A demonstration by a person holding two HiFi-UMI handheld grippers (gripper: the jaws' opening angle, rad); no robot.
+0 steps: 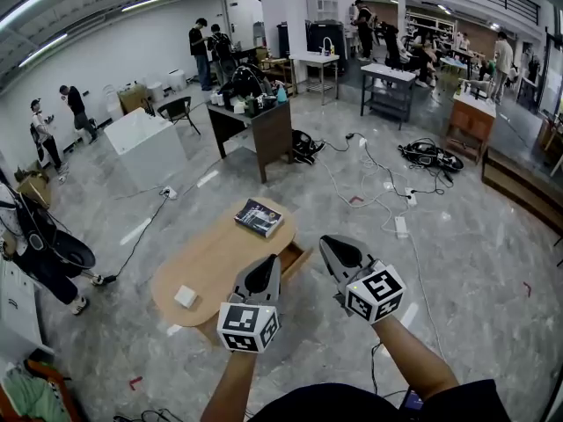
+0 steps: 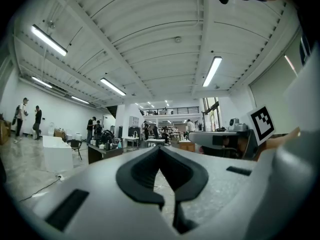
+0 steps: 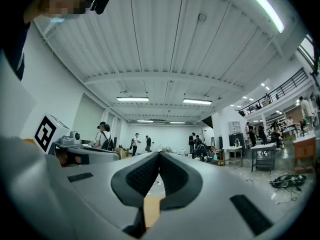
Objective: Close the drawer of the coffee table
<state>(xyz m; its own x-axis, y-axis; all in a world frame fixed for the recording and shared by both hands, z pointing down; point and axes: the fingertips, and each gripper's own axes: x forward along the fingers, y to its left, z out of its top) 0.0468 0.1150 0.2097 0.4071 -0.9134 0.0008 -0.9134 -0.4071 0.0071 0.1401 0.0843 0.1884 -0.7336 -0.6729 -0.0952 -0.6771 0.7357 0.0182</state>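
The low oval wooden coffee table (image 1: 211,258) stands on the grey floor just ahead of me. Its drawer (image 1: 295,257) stands pulled out on the table's right side, partly hidden behind my left gripper (image 1: 267,265). That gripper hovers above the table's near right end, jaws together and empty. My right gripper (image 1: 335,245) hangs over the floor just right of the drawer, also shut on nothing. In the left gripper view the left gripper (image 2: 160,149) points level into the room. In the right gripper view a sliver of wood shows below the right gripper (image 3: 159,155).
A dark book (image 1: 259,217) lies at the table's far end and a small white box (image 1: 186,296) at its near left. Cables and a power strip (image 1: 400,227) cross the floor to the right. A dark desk (image 1: 257,120) and a white crate (image 1: 143,144) stand farther off; people work at the back.
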